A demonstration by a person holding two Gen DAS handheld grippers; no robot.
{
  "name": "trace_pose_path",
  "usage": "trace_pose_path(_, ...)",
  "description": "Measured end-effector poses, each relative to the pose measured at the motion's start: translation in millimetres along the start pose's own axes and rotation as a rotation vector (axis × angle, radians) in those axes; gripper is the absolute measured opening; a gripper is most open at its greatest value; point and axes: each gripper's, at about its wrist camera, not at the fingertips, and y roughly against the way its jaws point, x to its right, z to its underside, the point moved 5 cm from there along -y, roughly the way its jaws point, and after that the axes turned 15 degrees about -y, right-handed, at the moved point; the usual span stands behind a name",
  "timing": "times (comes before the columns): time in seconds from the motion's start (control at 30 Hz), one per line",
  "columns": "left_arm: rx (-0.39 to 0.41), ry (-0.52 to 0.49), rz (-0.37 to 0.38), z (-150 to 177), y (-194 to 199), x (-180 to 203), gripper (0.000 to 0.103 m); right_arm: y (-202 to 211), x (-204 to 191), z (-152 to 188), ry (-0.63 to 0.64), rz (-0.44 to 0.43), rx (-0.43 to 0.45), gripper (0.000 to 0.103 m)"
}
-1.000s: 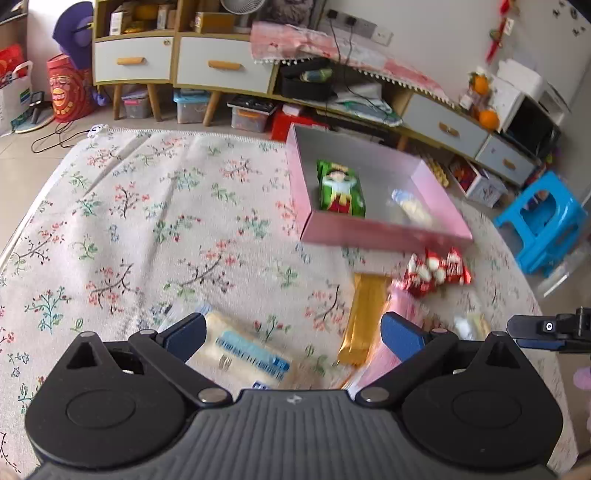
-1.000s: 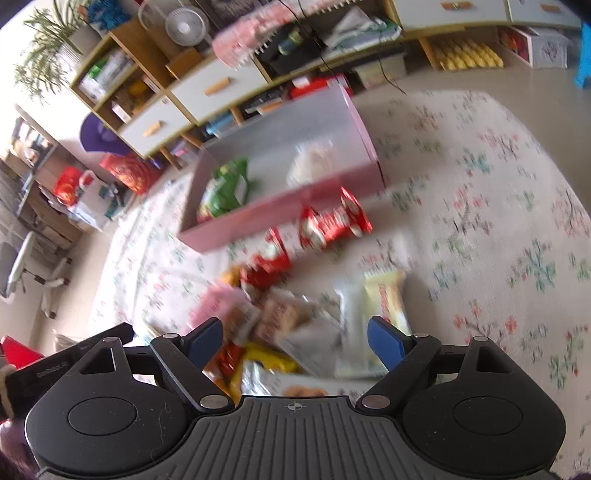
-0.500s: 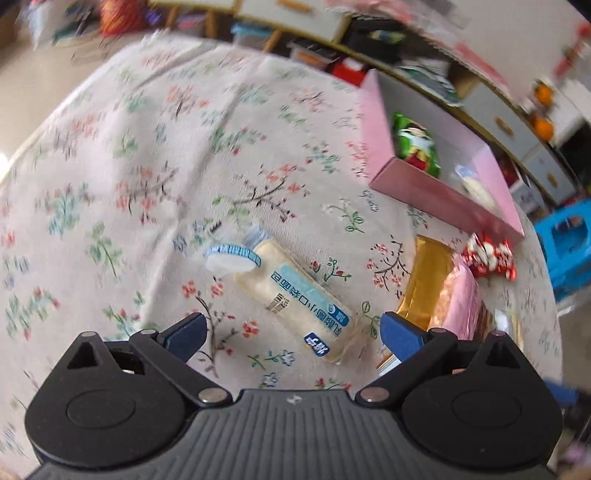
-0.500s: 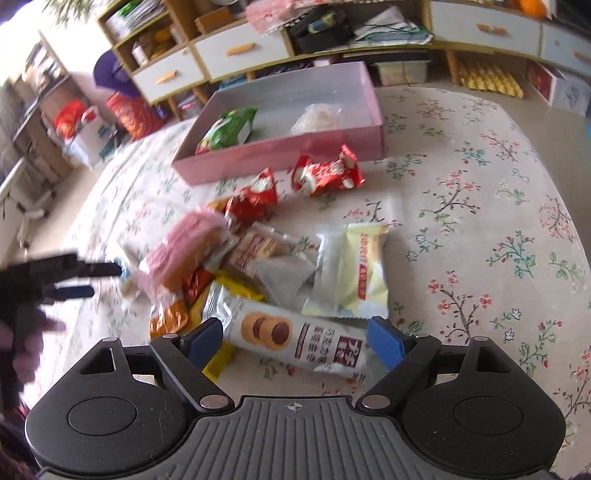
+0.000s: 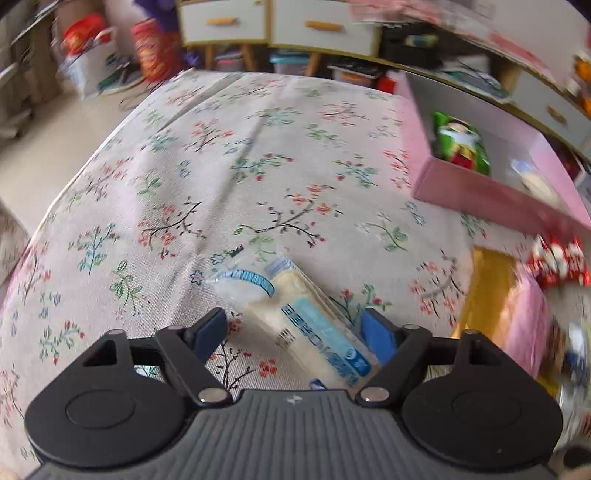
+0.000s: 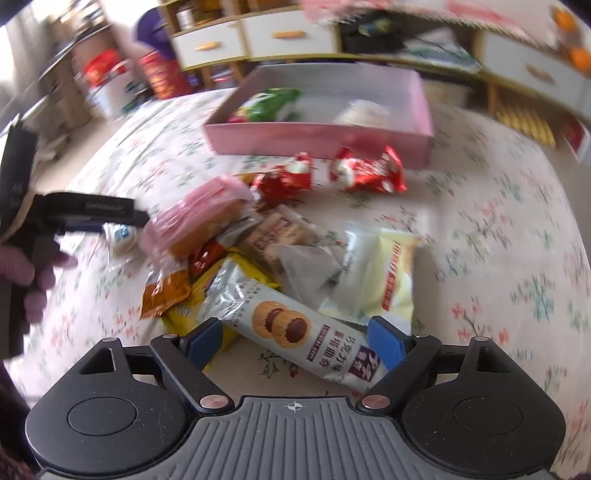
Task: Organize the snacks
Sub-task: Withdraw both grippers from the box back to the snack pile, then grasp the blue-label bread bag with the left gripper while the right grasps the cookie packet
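Left tool [image 5: 295,332] has lowered, closing around the cream packet [image 5: 295,317]; right tool [image 6: 295,341] wide.

A home living room: floral tablecloth [image 5: 229,155], wooden drawer cabinets [image 5: 277,22], cluttered shelves.

Left gripper [image 5: 295,330]: lowered over pale packet [image 5: 295,321], jaws closing, right pad now touching it.
Right gripper [image 6: 297,341]: rolled level, brought down astride cookie packet [image 6: 295,328].
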Motion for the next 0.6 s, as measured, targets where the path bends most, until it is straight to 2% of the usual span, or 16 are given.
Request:
trace_pose_path(0.1,0.019,-0.062,0.037,5.3,8.8,1.4,0.056,-0.6,-9.6,7.4,0.114,-0.012,-0.007,0.088)
trace_pose_path(0.27,0.031,-0.193,0.113,17.0,19.1,4.2,0.047,2.0,-20.3,20.1,0.165,-0.045,-0.074,0.089)
trace_pose_path(0.47,0.001,-0.313,0.195,34.5,33.1,7.5,0.046,11.9,-26.3,26.3,0.107,-0.153,-0.150,0.087)
trace_pose_path(0.57,0.004,-0.296,0.213,34.6,32.8,7.8,0.049,11.2,-28.1,25.5,0.118,-0.125,-0.114,0.087)
trace_pose_path(0.6,0.011,-0.286,0.218,34.3,32.8,7.6,0.053,10.0,-28.1,25.5,0.133,-0.102,-0.098,0.087)
